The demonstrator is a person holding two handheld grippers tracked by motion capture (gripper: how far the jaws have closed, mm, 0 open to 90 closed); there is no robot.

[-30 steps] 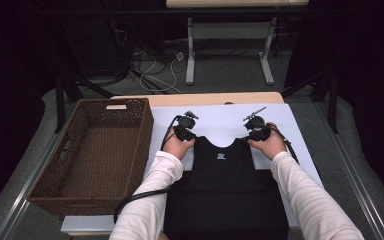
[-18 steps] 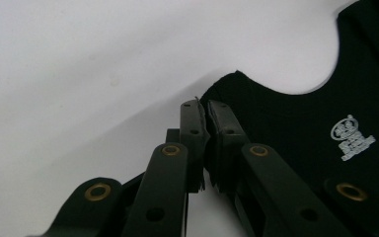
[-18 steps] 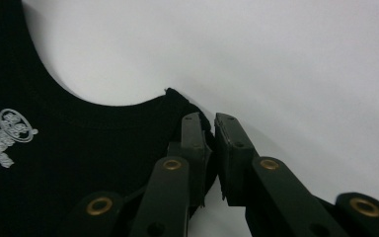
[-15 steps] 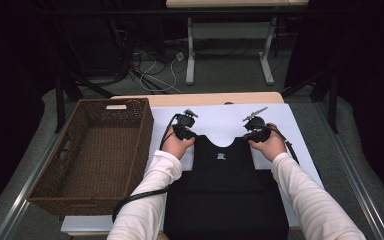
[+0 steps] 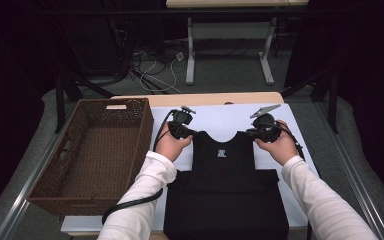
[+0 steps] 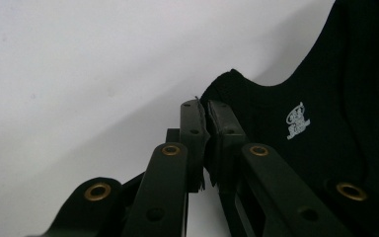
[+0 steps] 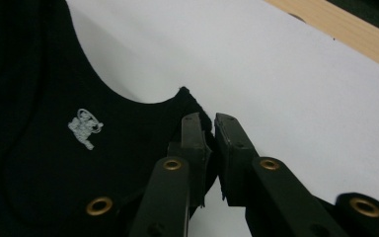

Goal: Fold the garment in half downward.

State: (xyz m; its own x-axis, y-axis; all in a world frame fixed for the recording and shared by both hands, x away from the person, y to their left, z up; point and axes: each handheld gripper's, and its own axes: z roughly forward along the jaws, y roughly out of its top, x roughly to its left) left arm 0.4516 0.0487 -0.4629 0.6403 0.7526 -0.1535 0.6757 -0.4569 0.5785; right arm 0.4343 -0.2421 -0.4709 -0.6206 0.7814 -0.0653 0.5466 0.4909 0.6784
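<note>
Compared with a second ago, both hands are up a bit and the black vest's [image 5: 225, 195] shoulder straps have come off the white sheet [image 5: 220, 117] with them; the right gripper's [image 7: 207, 123] jaws have just been closing, with the strap fabric between them.

So now the vest lies in the middle of the counter [image 5: 205, 98], neck end away from the person, hem end hanging toward the near edge. Its long axis runs straight away from the person, and each strap tip sits right in a pair of jaws. Left gripper [image 6: 205, 111] is pinched shut on the left strap, with just a sliver of cloth poking out between the jaws. Right gripper is clamped on the right strap the same way. Both hands look about equally near, one per shoulder, so my guess is whatever comes next is a two-handed lift or fold along that axis.

Writing-wise, there's a small white logo [image 6: 296, 120] printed just below the neckline, but it's too tiny to read. A brown wicker basket [image 5: 55, 165] sits just left of the sheet, with a pale tag on its far rim, also unreadable.
</note>
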